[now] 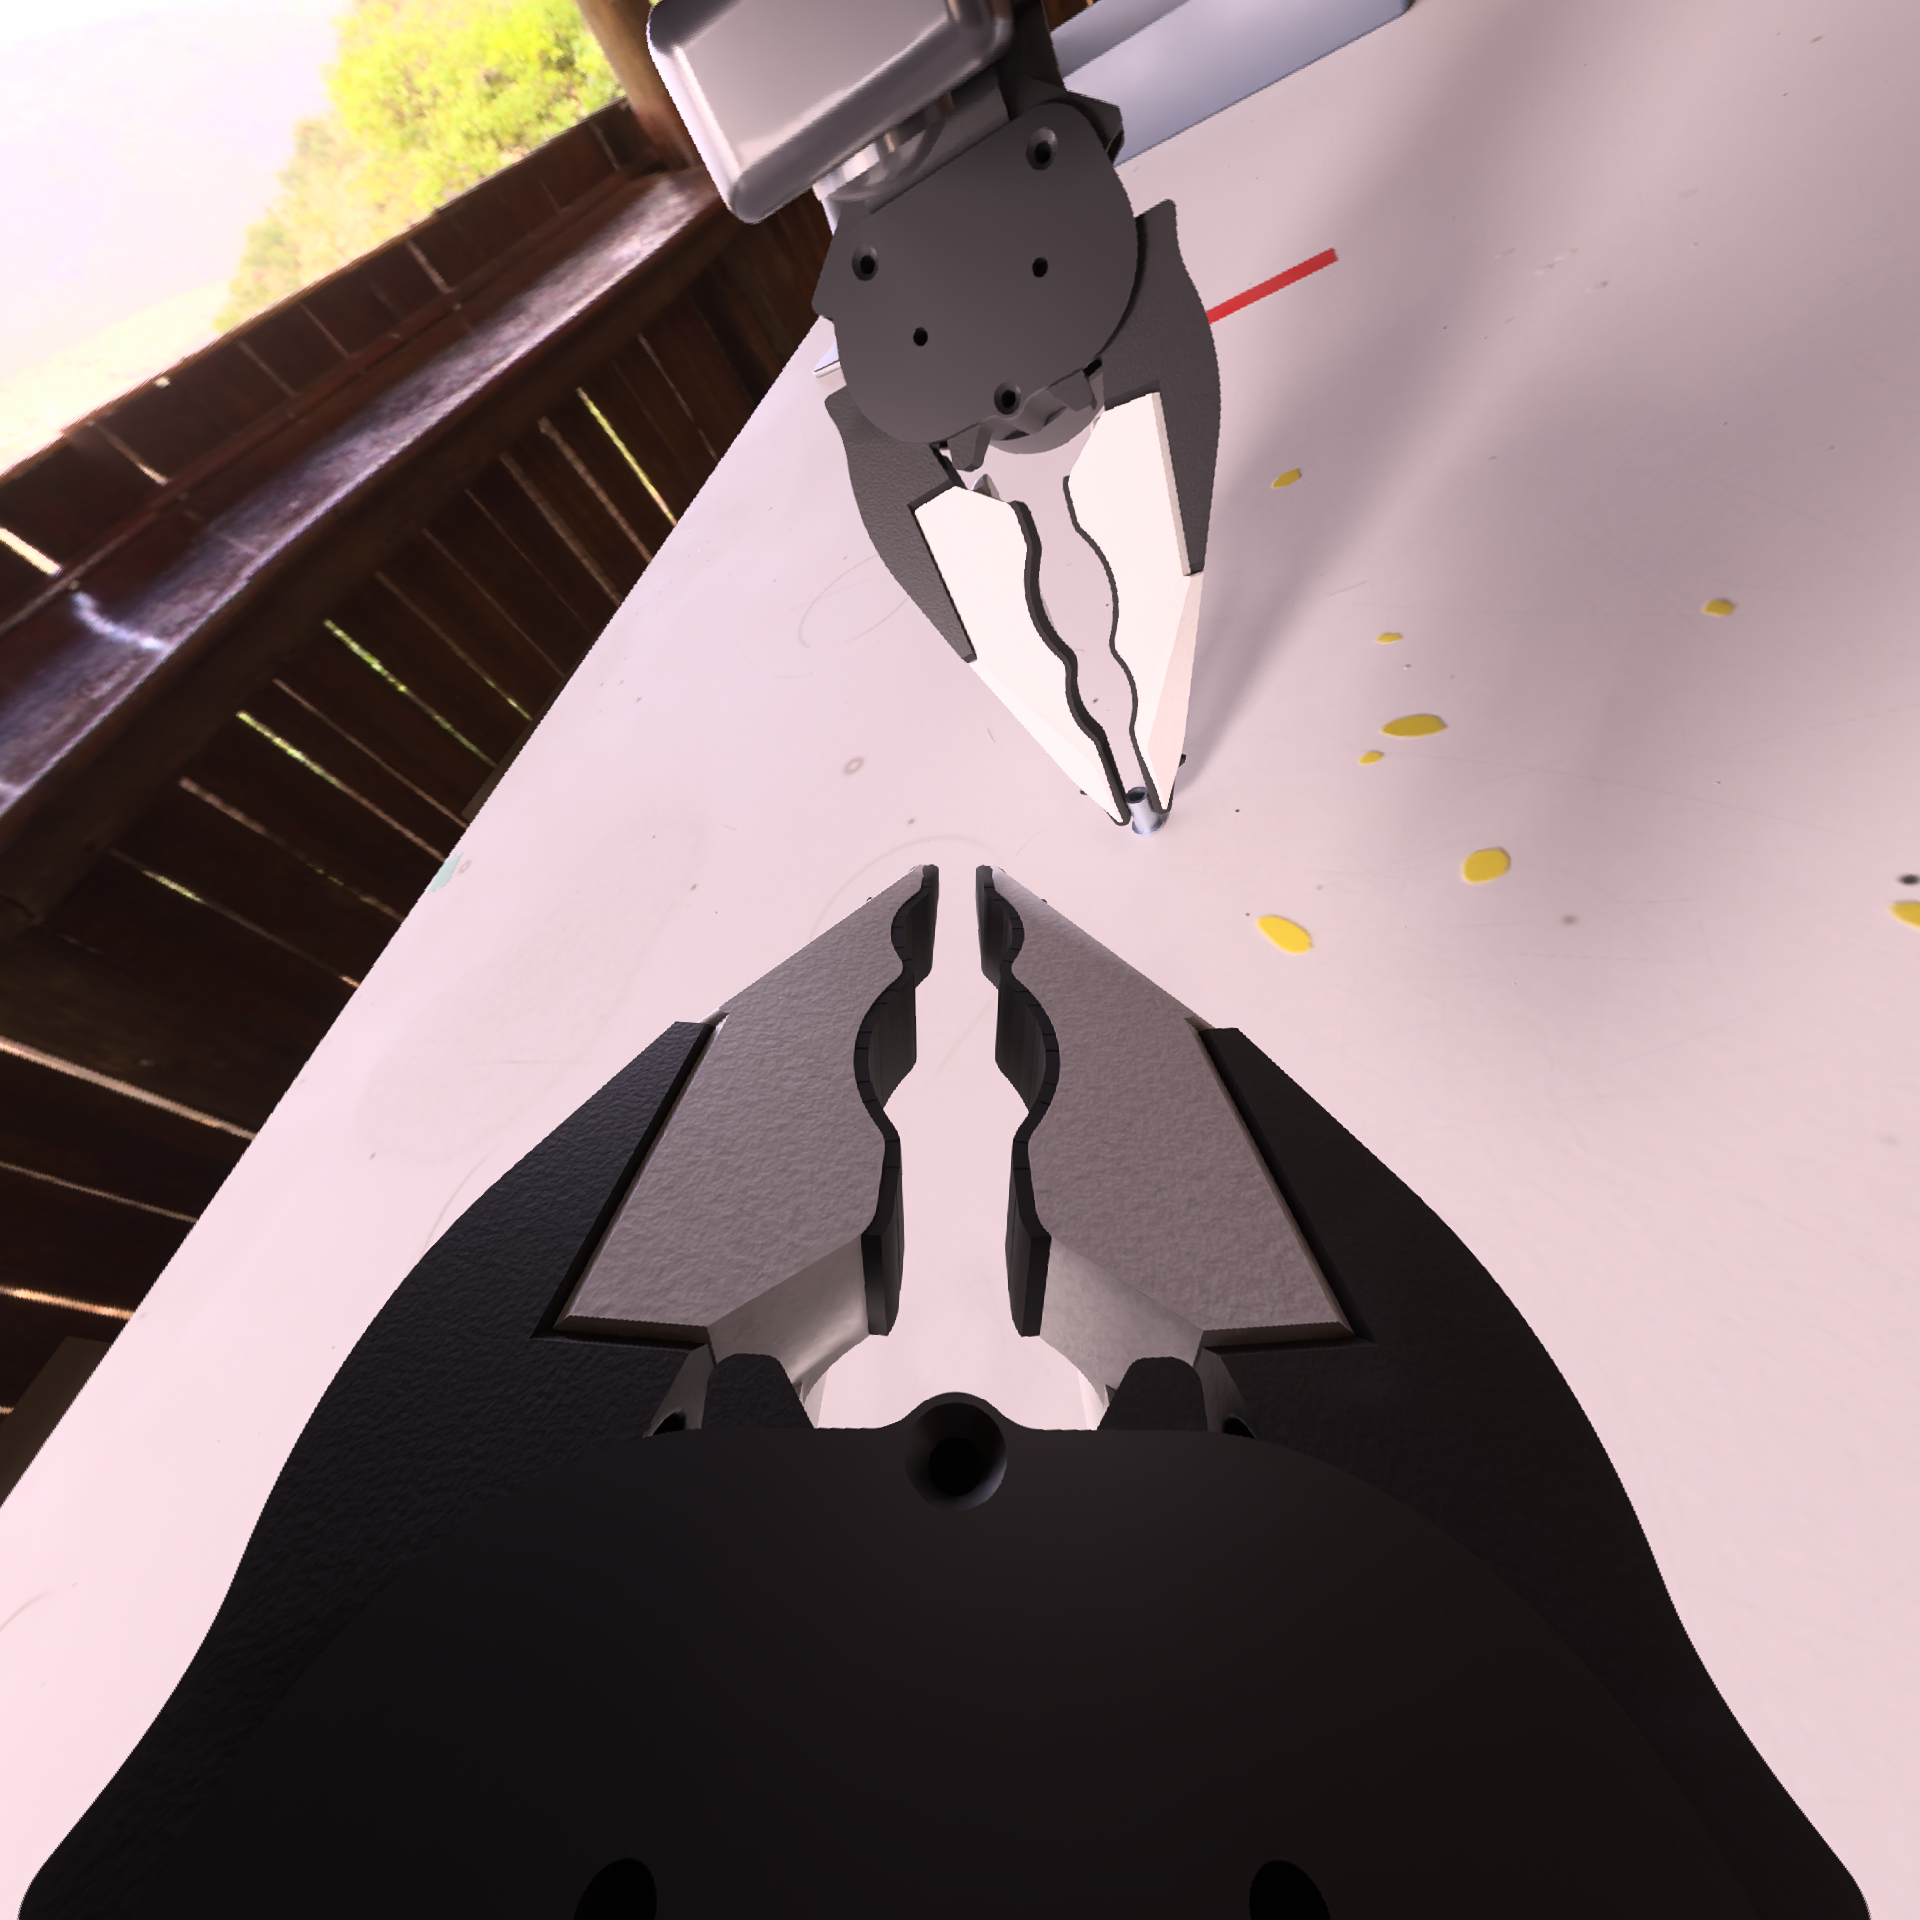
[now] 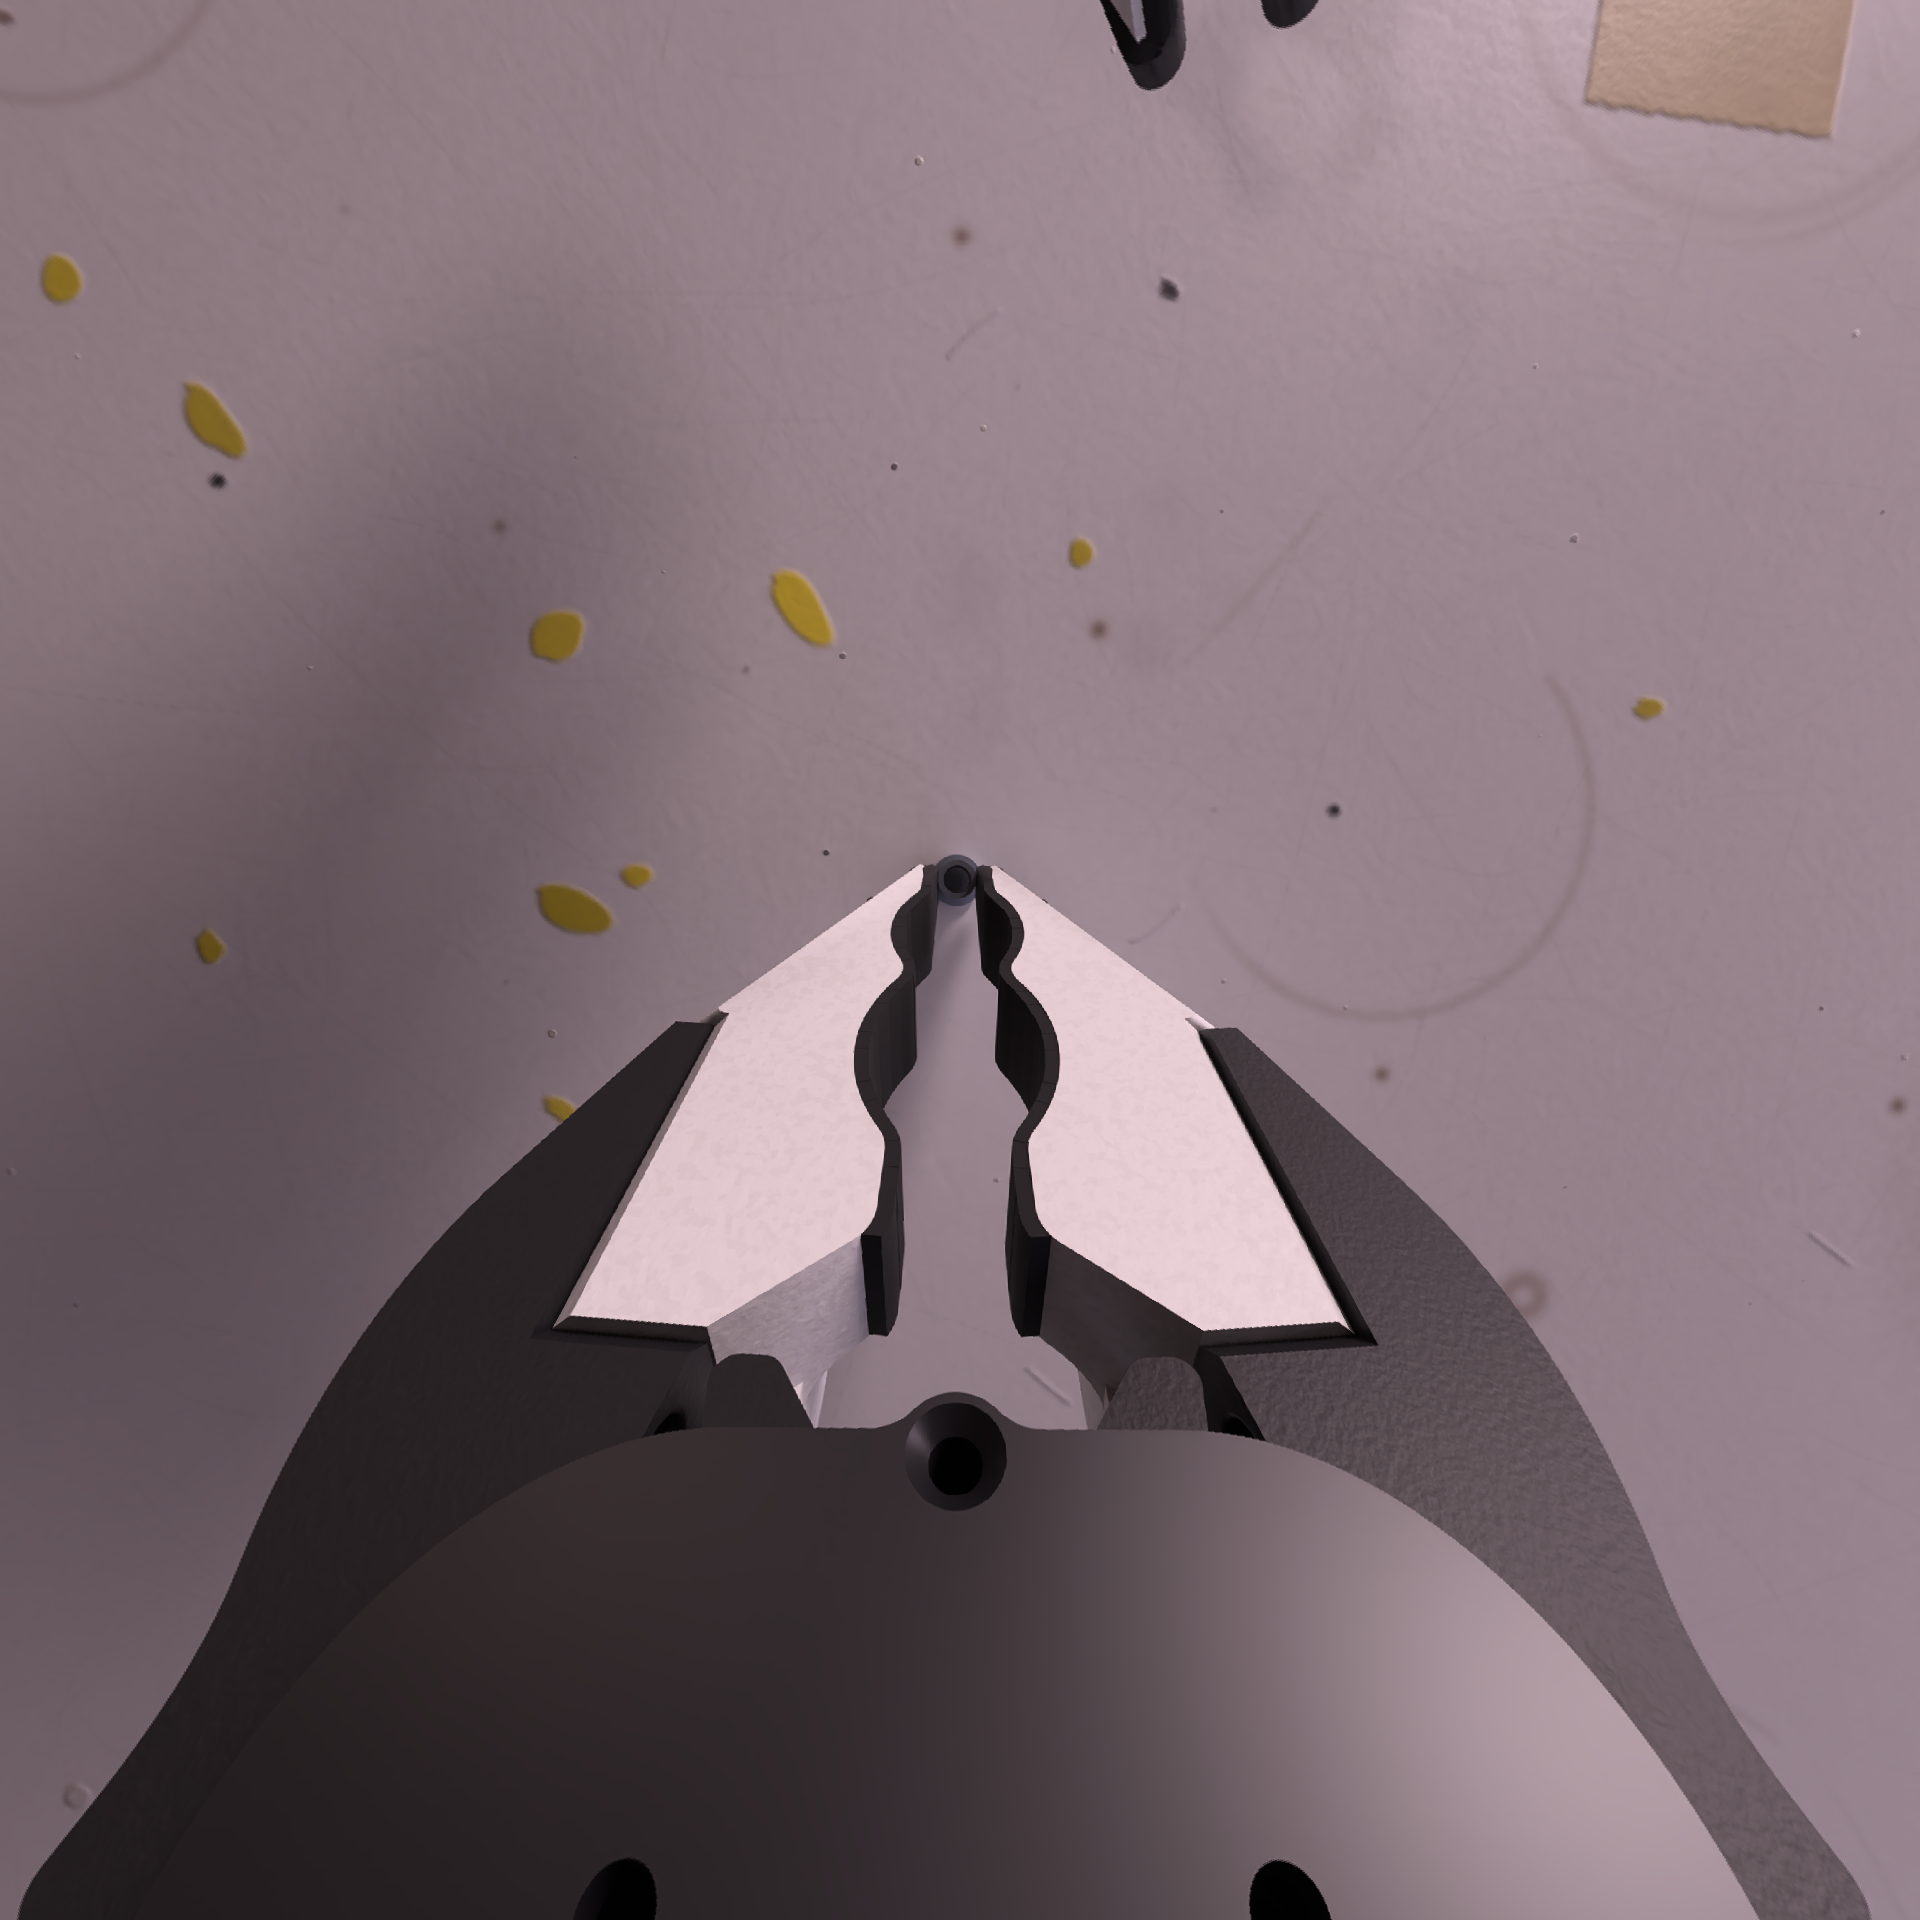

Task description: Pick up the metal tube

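Tabletop [image 1: 1558, 1143]: pale, spattered with yellow paint flecks [image 1: 1283, 932], bearing a red strip [image 1: 1273, 283] at the far end and a tan patch [image 2: 1720, 62]. Left gripper [image 1: 957, 878]: tips nearly together, holding nothing, poised above the table. Right gripper [image 2: 956, 871]: pointed down, tips pinching the metal tube [image 2: 956, 879], standing upright on the surface.

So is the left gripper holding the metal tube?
No, the left gripper is empty; the metal tube sits between the right gripper fingertips.
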Robot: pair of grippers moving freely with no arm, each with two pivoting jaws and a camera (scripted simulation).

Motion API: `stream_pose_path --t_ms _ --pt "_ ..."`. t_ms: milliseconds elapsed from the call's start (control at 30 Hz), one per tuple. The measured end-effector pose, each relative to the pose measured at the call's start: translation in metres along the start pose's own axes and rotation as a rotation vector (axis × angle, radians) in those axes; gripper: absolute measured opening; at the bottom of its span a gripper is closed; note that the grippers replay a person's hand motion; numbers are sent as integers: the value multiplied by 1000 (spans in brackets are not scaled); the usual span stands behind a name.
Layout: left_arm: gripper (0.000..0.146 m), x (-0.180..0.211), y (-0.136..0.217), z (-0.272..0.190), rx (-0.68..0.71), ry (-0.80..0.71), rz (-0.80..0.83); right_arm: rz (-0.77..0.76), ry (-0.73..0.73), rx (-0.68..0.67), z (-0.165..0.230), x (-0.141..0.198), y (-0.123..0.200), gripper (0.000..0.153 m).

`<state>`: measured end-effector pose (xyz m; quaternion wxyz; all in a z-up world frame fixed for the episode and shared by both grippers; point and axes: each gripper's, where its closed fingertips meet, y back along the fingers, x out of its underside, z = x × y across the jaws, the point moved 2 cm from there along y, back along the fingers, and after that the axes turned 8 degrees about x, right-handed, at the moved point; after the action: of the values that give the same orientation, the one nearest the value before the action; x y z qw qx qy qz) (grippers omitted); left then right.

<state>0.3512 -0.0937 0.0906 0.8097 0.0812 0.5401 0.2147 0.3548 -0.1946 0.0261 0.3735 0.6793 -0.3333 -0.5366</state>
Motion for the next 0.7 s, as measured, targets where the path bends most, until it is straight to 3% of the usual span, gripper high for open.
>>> stream_pose_path --t_ms 367,467,567,700 --pt "7 2 -6 -7 44 24 1 -241 -171 42 7 -12 21 7" --pt "7 1 -8 -6 33 88 -5 -547 -333 26 0 -39 49 7" --pt "7 -5 -15 -8 75 278 -33 -898 -565 5 -11 -60 85 7" --pt "7 -19 -26 -19 184 551 -128 -1121 -780 -71 -12 -71 102 7"
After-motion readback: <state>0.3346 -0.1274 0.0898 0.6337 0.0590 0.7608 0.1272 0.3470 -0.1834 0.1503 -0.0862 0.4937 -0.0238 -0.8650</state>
